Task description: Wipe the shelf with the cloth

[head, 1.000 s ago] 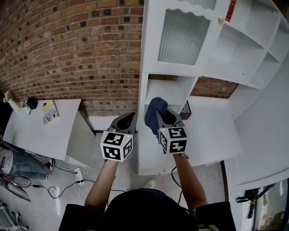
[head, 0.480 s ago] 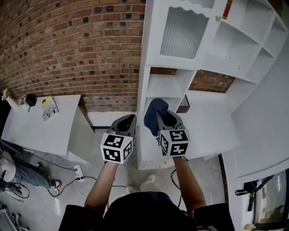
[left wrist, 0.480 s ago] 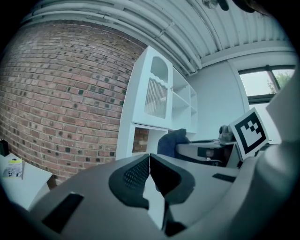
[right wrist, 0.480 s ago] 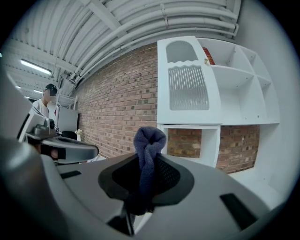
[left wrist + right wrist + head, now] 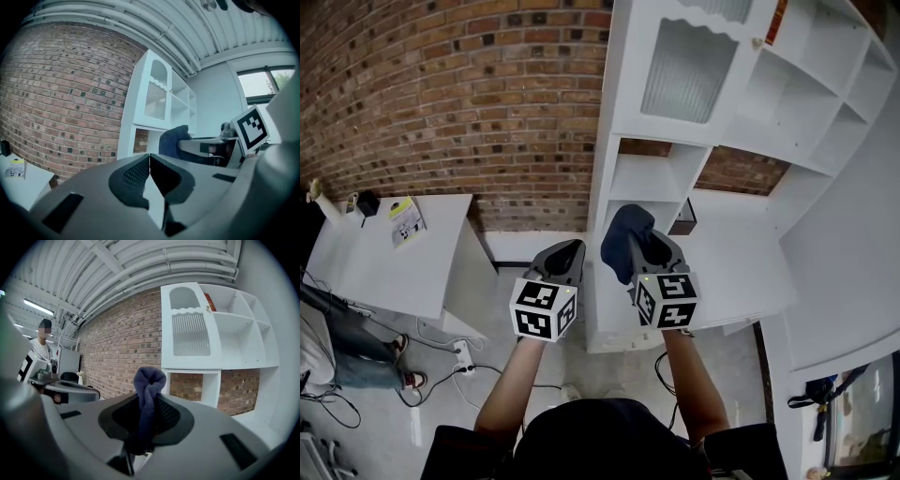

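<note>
A dark blue cloth [image 5: 149,394] is clamped, bunched, between the right gripper's [image 5: 639,246] jaws before the white shelf unit [image 5: 649,183]. The left gripper [image 5: 567,251] is held closed and empty alongside. Positions are barely changed from a second earlier.

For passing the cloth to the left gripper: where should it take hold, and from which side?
Probably the rounded bunch of the dark blue cloth sticking out past the right gripper's shut jaws, approached from the left gripper's side; only that part is free.

No legible text or labels
</note>
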A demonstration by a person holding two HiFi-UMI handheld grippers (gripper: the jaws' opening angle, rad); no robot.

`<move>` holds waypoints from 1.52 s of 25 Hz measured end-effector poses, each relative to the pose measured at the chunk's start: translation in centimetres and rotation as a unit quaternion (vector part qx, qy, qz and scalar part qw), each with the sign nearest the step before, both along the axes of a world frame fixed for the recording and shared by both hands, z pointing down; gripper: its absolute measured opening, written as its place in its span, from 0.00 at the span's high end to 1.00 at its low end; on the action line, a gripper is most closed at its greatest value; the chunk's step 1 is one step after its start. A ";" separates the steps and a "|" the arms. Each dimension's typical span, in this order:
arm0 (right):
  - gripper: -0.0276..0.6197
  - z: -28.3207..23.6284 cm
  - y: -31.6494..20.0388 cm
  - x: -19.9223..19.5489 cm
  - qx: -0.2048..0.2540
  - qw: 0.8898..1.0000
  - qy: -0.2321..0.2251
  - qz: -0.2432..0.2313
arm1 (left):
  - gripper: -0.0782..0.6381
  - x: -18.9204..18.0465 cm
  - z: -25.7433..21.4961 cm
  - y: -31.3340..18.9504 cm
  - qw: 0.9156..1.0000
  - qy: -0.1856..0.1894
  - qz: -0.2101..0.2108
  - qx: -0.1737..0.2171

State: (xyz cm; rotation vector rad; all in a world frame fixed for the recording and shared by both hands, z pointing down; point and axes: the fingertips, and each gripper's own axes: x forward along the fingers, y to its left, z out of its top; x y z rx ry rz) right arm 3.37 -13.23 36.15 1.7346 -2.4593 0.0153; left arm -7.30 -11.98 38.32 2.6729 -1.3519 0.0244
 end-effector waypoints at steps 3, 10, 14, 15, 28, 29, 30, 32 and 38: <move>0.82 -0.3 0.1 0.0 0.004 1.000 -0.001 -0.004 | 0.87 -0.1 -0.5 0.0 1.000 0.001 -0.004 0.006; 0.82 -1.3 0.9 0.8 0.012 1.000 -0.007 -0.013 | 0.87 0.7 -1.6 0.7 1.000 0.000 -0.011 0.016; 0.82 -1.9 1.7 1.3 0.016 1.000 -0.003 -0.017 | 0.87 1.3 -1.9 1.4 1.000 -0.005 -0.016 0.021; 0.82 -2.0 1.9 1.4 0.018 1.000 -0.003 -0.018 | 0.87 1.6 -2.0 1.5 1.000 -0.004 -0.016 0.022; 0.82 -2.7 4.7 3.1 0.024 0.999 -0.006 -0.030 | 0.87 3.7 -2.6 4.3 0.999 -0.003 -0.022 0.026; 0.82 -2.7 4.8 3.1 0.025 0.999 -0.006 -0.031 | 0.87 3.8 -2.6 4.5 0.999 -0.003 -0.023 0.026; 0.82 -2.7 4.9 3.2 0.024 0.999 -0.006 -0.032 | 0.87 3.8 -2.6 4.7 0.999 -0.003 -0.025 0.025; 0.82 -2.7 5.2 3.2 0.024 0.999 -0.007 -0.035 | 0.87 3.8 -2.6 5.0 0.999 -0.003 -0.028 0.024; 0.82 -2.8 5.8 3.1 0.021 0.999 -0.011 -0.041 | 0.87 3.5 -2.5 5.7 0.999 -0.003 -0.035 0.019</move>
